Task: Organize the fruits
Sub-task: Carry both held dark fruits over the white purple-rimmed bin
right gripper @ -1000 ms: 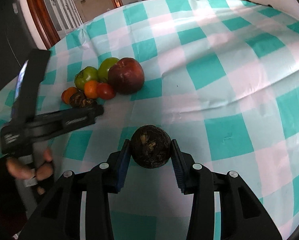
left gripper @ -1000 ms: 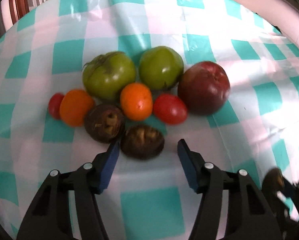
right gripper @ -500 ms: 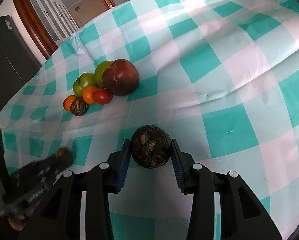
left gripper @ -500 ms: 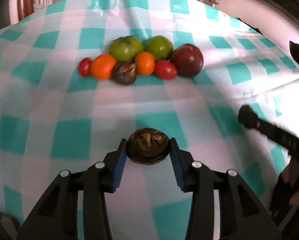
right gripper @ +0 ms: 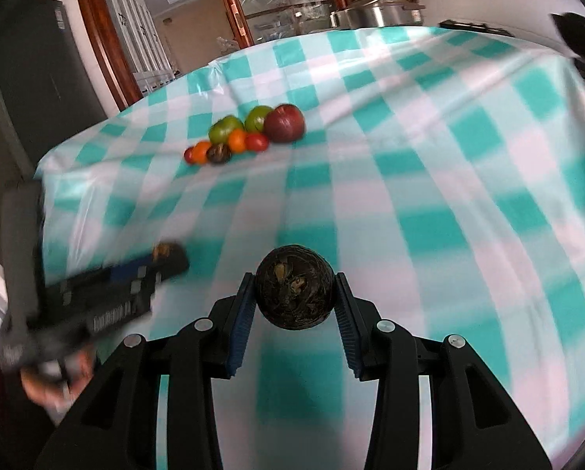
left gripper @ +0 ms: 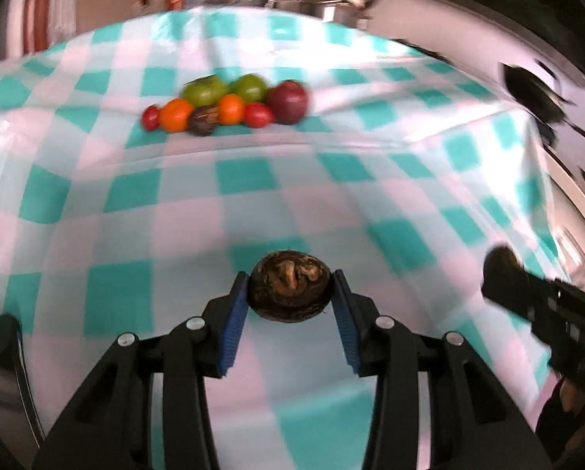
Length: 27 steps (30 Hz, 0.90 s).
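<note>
Both tools have pulled well back from the fruit pile, and the left tool (left gripper: pixel 290 293), empty a second ago, now carries its prize! Its blue pads clamp a dark brown wrinkled fruit (left gripper: pixel 289 290) right at the tips. The right tool (right gripper: pixel 294 293) is closed on a second dark round fruit (right gripper: pixel 295 286) the same way. Far ahead of both tools on the checkered worktop (right gripper: pixel 429 180) sits the pile (right gripper: pixel 249 133): red and orange ones left, greens behind, a big dark-red fruit (right gripper: pixel 284 122) at right.
</note>
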Each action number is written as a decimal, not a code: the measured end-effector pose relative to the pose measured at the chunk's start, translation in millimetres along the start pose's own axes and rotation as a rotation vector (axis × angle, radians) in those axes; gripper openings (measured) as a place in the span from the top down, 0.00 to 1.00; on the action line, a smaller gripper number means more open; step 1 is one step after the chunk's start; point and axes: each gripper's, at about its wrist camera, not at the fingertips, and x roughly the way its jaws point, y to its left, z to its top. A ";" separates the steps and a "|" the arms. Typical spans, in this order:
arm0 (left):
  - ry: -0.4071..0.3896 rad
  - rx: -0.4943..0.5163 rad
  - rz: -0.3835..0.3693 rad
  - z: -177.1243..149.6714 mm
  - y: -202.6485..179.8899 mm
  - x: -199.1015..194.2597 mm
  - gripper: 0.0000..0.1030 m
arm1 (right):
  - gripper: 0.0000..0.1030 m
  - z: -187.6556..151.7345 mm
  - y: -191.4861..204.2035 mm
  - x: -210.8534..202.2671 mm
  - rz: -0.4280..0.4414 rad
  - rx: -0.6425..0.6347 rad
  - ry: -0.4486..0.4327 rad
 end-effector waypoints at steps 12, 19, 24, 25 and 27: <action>0.030 0.512 -0.376 -55.7 -193.2 -64.3 0.58 | 0.61 -136.4 -121.3 -161.7 -0.299 0.178 -0.068; 0.297 0.802 -0.529 -138.0 -311.6 -7.6 0.58 | 0.61 -206.5 -217.0 -134.0 -0.499 0.400 0.159; 0.552 0.878 -0.497 -198.5 -348.7 73.5 0.59 | 0.61 -226.0 -255.3 -90.1 -0.508 0.442 0.329; 0.603 0.888 -0.489 -208.1 -352.4 87.1 0.59 | 0.61 -228.4 -261.2 -77.9 -0.503 0.438 0.365; 0.652 0.912 -0.458 -223.7 -355.0 106.8 0.59 | 0.61 -233.0 -271.4 -57.1 -0.508 0.439 0.423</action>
